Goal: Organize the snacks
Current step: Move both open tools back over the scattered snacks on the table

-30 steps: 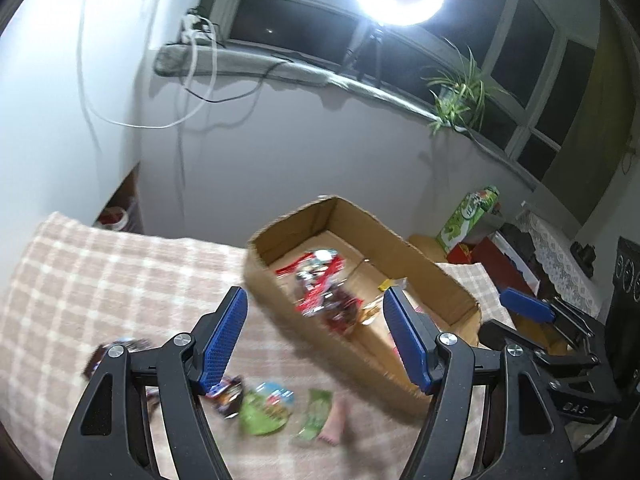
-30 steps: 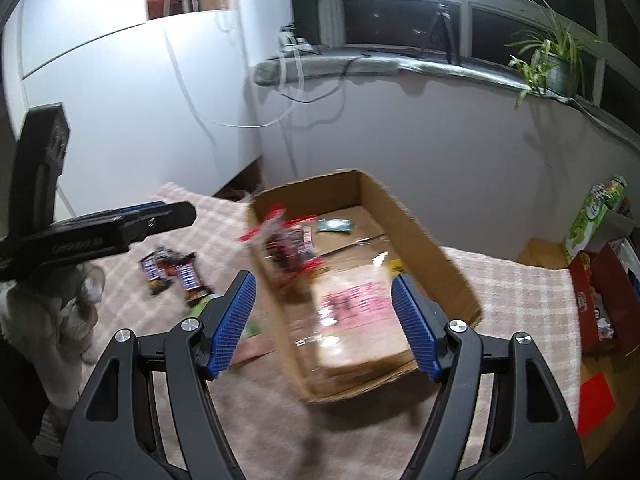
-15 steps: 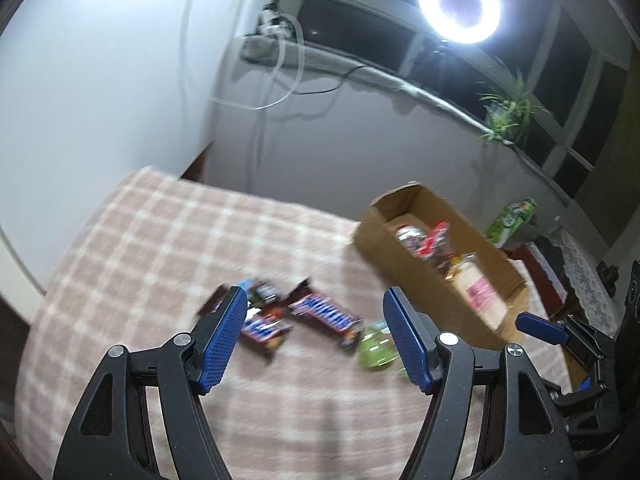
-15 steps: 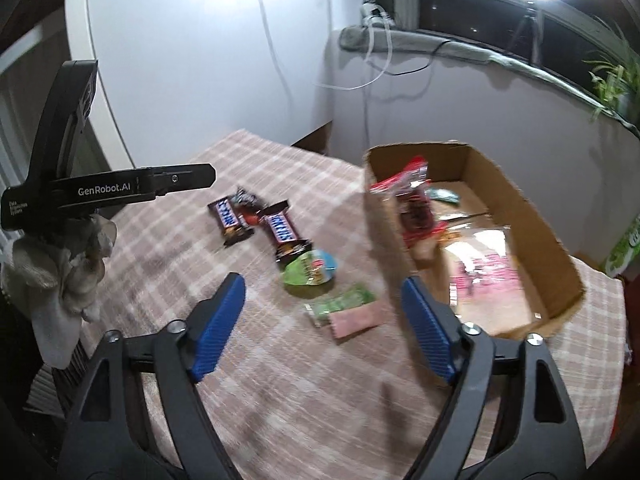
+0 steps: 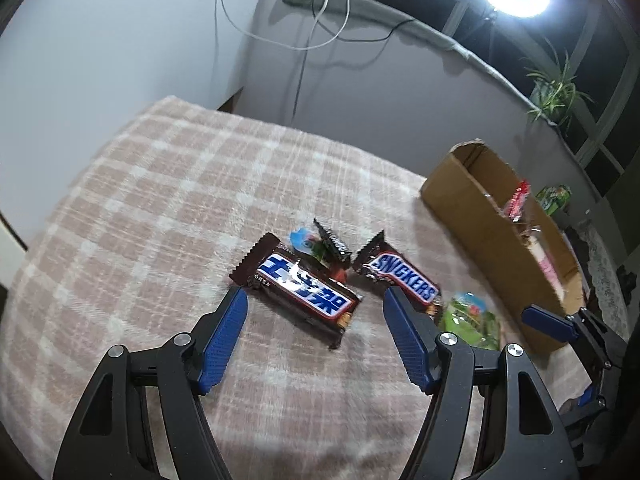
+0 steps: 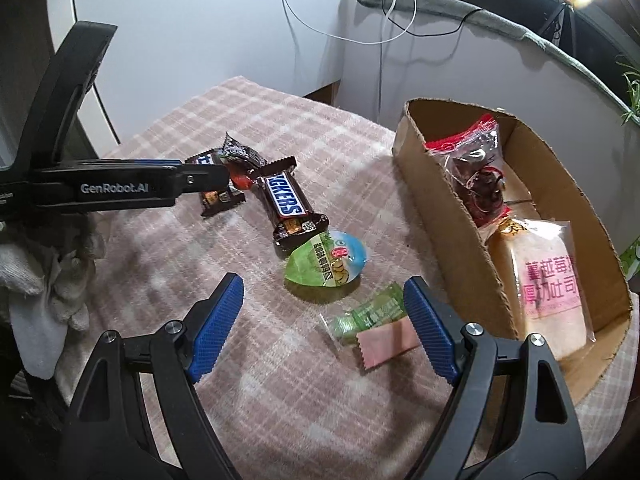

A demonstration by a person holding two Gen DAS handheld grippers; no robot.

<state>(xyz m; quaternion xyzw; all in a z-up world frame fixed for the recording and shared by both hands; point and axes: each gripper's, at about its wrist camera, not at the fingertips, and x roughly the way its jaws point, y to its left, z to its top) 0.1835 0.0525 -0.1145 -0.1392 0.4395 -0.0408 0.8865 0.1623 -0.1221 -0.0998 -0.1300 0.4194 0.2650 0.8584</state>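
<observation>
Checked blanket (image 5: 168,200) bears SNICKERS bar (image 5: 404,280); both claws, left claw (image 5: 314,328) and right claw (image 6: 324,320), gape wide, empty.

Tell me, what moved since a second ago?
Both grippers swung away from the cardboard box and came down over the loose snacks. The left gripper now frames a Snickers bar; the right gripper frames the green packet. Nothing was grabbed. The snacks stayed put.

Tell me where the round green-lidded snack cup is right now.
In the right wrist view the green-lidded cup lies on the checked cloth, between the Snickers bar and the green candy packet, left of the cardboard box.
</observation>
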